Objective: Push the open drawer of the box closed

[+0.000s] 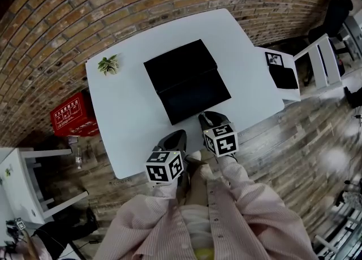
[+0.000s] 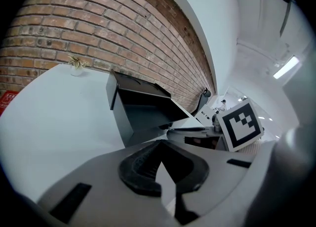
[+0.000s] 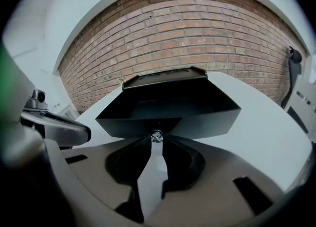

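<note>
While the drawer [image 1: 195, 98] stands pulled out of the black box [image 1: 180, 65] toward the person, the right gripper [image 1: 208, 118] meets its front panel, its fingers closed onto the small silvery knob [image 3: 157, 135] at the middle of that panel. In the right gripper view the two tips pinch the knob from either side. The left gripper [image 1: 176, 138] hovers over the near edge of the white table [image 1: 127, 106], to the left of the drawer's front corner and apart from it; its fingers are drawn together with nothing between them. Box and drawer sit mid-table, the box behind the drawer, toward the brick wall [image 1: 85, 4]. The drawer's inside looks dark and bare as far as the views reach. A small potted plant [image 1: 108, 65] stands at the far left corner of the table, well apart from the box. A red crate [image 1: 73, 115] sits on the floor left of the table, and a white chair [image 1: 317, 64] stands to the right.
</note>
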`<state>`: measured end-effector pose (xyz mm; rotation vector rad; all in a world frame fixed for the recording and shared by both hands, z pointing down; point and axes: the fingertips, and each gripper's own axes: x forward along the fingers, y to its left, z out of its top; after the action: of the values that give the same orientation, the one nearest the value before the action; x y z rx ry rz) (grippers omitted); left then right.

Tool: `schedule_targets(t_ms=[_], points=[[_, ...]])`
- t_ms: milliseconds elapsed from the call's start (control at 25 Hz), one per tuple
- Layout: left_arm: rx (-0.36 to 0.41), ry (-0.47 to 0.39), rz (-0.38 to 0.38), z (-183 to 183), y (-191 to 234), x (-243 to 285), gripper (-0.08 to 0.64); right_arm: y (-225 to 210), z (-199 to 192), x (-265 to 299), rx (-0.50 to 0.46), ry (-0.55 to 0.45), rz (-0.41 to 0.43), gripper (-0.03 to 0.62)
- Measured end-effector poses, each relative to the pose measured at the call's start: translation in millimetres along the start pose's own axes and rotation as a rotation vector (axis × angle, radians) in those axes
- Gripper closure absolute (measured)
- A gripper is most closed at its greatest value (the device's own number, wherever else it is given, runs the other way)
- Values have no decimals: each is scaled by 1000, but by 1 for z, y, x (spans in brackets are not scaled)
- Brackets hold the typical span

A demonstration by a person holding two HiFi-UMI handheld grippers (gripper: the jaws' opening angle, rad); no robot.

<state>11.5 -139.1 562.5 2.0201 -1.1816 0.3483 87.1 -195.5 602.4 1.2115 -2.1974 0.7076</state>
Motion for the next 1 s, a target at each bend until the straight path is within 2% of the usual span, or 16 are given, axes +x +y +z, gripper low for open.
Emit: schedule_targets(t_ms=[1000], points=[[-44, -89, 74, 15, 7, -1, 565, 0, 12, 2, -20, 2, 43, 518]])
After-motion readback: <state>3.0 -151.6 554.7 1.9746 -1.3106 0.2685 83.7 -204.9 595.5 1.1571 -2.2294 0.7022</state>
